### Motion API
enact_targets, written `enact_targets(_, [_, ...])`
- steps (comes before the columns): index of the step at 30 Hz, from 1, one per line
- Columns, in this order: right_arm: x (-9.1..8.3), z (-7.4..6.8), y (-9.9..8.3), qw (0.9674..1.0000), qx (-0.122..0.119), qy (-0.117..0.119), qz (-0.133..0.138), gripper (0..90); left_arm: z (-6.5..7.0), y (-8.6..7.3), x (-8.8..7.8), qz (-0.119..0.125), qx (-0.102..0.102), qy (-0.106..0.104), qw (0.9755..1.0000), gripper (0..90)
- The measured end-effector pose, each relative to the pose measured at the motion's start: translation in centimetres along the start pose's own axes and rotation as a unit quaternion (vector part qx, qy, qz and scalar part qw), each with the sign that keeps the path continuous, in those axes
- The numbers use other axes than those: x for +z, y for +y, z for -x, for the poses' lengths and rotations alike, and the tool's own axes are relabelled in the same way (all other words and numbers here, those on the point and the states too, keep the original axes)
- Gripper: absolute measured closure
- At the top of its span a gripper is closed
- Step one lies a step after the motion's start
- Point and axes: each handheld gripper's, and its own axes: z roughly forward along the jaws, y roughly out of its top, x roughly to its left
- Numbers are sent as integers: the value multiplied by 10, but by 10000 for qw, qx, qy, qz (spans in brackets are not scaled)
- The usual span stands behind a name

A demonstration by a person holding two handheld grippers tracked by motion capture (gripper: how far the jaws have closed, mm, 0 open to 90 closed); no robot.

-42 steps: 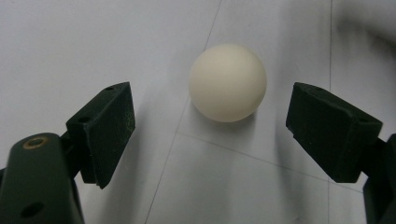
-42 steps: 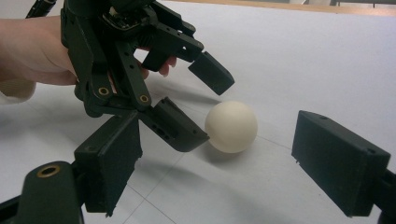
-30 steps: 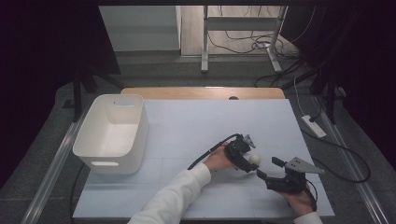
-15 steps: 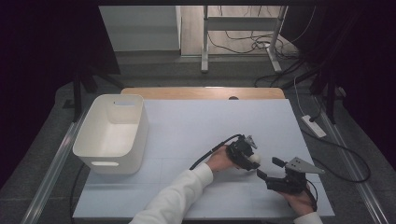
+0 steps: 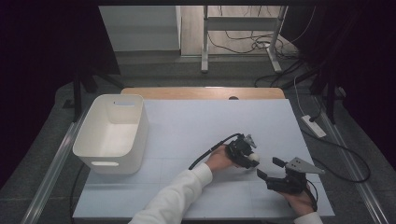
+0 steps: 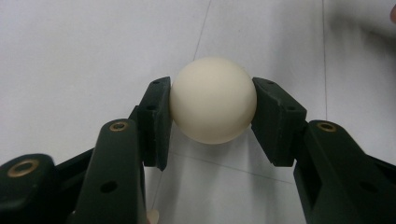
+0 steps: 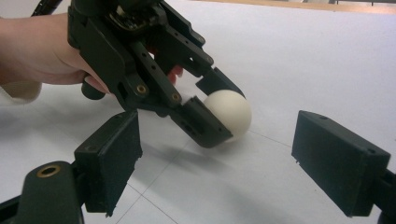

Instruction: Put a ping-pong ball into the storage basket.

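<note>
The left gripper [image 6: 212,105], jaws just closed onto the cream ball [image 6: 213,99] on the table [image 5: 196,121] at the five o'clock corner, might squirt that smooth sphere loose, toward the right gripper [image 7: 217,163] gaping empty.

**Bright table, dark surroundings**

The white table [image 5: 196,126] is evenly lit from above, while the room around it is left nearly black. Soft shadows are cast beneath the ball [image 6: 213,99]. Near jaw bases are blurred in both gripper views; mild grain is seen throughout.
</note>
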Motion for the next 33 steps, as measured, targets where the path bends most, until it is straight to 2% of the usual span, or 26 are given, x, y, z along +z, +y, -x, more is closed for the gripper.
enact_targets(4, [0,0,0,10000,-1,-3,-3,159,0,-1,-3,47,-58,31,10000,509])
enact_targets(20, [1,0,-1,10000,-15,-7,-14,159,-2,-7,-18,88,-69,162,9998,509])
enact_targets(24, [1,0,-1,10000,-21,-12,-29,159,-2,-9,-21,91,-139,223,9996,509])
enact_targets(33, [2,0,-1,10000,-20,-11,-48,159,-4,-12,-26,117,-177,245,9995,508])
